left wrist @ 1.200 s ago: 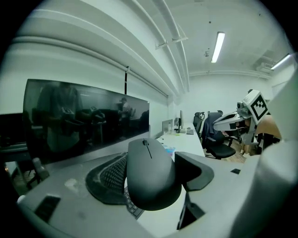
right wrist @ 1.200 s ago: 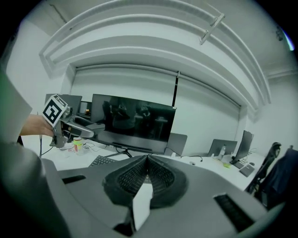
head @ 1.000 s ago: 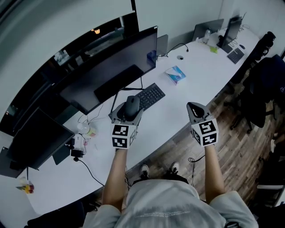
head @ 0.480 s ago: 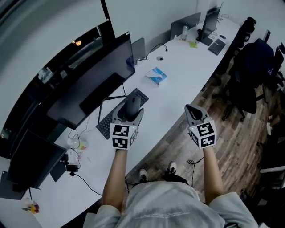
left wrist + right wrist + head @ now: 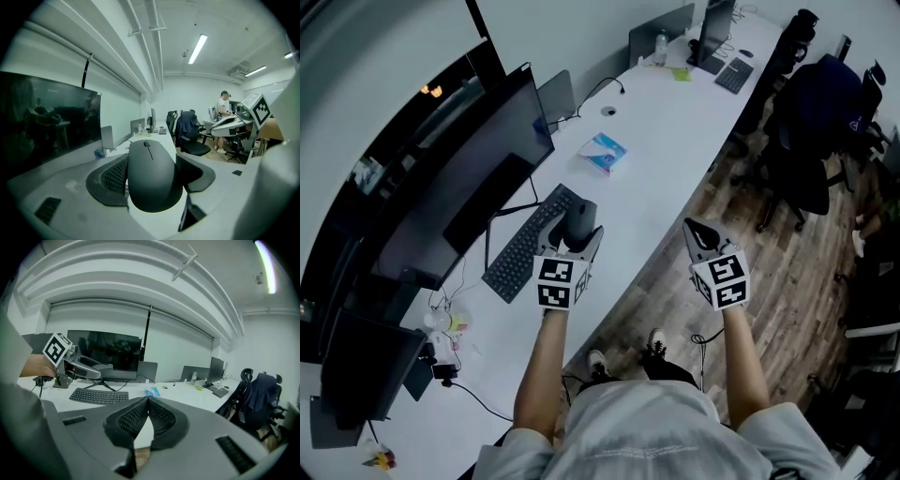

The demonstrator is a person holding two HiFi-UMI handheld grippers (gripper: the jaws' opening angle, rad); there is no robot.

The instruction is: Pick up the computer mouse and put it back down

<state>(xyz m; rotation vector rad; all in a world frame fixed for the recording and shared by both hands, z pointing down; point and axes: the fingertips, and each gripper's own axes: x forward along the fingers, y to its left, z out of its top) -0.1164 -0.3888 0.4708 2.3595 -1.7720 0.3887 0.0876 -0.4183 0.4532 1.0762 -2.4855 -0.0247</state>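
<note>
Left gripper (image 5: 572,234) fingers pinch the mouse (image 5: 153,173) over the tabletop (image 5: 656,159), near the keyboard (image 5: 517,251); right gripper (image 5: 147,417) fingers are pressed together.

Black computer mouse (image 5: 152,173), white desk (image 5: 670,159), black keyboard (image 5: 520,248), blue-and-white packet (image 5: 603,153)

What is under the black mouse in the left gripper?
The left gripper holds the mouse up over the white desk, near the keyboard. The spot right below is covered by the mouse and gripper, so I can't see it.
</note>
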